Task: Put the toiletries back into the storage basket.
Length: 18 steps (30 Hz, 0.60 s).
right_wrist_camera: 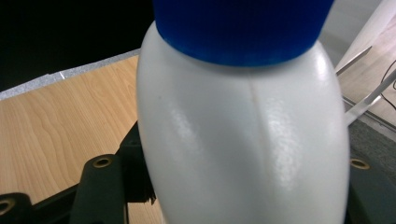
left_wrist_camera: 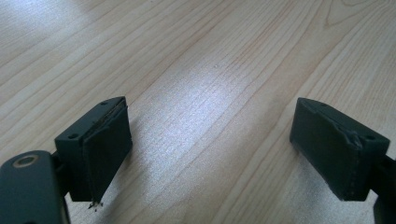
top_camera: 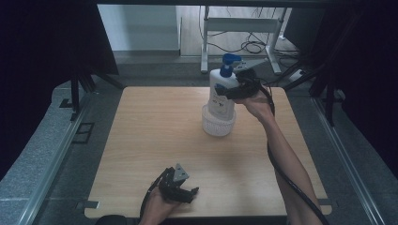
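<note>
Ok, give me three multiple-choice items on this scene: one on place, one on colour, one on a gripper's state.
1. Where does the pump bottle stand?
A. In the white basket
B. Flat on the table
C. On the floor

2. What colour is the bottle's pump top?
A. Red
B. Blue
C. Green

3. How is the left gripper?
A. Shut on the bottle
B. Shut, holding nothing
C. Open over bare wood

Answers: 1 A, the high view shows its base inside the basket. 2 B, the top is blue. 3 C, its jaws stand wide apart.
</note>
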Each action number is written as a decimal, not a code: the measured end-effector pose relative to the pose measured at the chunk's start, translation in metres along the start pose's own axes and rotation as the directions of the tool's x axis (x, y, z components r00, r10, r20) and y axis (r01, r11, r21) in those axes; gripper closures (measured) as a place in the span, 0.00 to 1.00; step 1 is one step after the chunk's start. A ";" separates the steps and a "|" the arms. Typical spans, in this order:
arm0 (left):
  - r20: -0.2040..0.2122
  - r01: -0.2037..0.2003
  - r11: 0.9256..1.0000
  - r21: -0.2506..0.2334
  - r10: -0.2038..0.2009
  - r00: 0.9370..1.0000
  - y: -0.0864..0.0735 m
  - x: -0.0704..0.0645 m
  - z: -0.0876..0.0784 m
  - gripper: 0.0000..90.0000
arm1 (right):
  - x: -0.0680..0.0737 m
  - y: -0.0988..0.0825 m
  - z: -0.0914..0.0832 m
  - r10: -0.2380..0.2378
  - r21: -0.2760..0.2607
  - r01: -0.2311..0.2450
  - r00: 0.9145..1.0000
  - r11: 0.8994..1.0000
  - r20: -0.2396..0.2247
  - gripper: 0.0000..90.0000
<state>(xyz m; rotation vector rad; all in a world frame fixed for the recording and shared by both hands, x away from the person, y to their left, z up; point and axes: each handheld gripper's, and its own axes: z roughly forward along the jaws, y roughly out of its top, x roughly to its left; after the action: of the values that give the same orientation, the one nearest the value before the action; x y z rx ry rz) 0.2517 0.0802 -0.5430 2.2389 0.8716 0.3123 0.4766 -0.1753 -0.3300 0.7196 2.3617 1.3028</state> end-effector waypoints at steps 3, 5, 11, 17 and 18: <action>-0.001 -0.002 1.000 0.001 0.002 1.000 0.000 0.000 0.000 0.13 | 0.000 -0.002 0.003 0.001 0.007 -0.001 1.000 1.000 0.000 0.42; 0.000 0.001 1.000 0.002 -0.001 1.000 0.000 0.000 0.000 0.13 | -0.001 -0.003 0.007 -0.003 0.012 0.003 1.000 1.000 0.000 0.42; -0.001 0.001 1.000 0.001 -0.001 1.000 0.000 0.000 0.000 0.13 | -0.002 -0.010 0.017 -0.005 0.023 0.005 1.000 1.000 -0.008 0.42; -0.001 0.001 1.000 0.001 -0.001 1.000 0.000 0.000 0.000 0.13 | -0.002 -0.017 0.027 -0.009 0.039 0.010 1.000 0.999 -0.017 0.42; -0.001 0.001 1.000 0.001 -0.001 1.000 0.000 0.000 0.000 0.13 | -0.002 -0.019 0.029 -0.007 0.040 0.008 1.000 0.999 -0.018 0.42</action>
<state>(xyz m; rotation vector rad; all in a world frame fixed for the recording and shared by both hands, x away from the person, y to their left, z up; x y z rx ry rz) 0.2515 0.0802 -0.5430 2.2389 0.8737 0.3127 0.4879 -0.1651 -0.3609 0.7134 2.4087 1.2667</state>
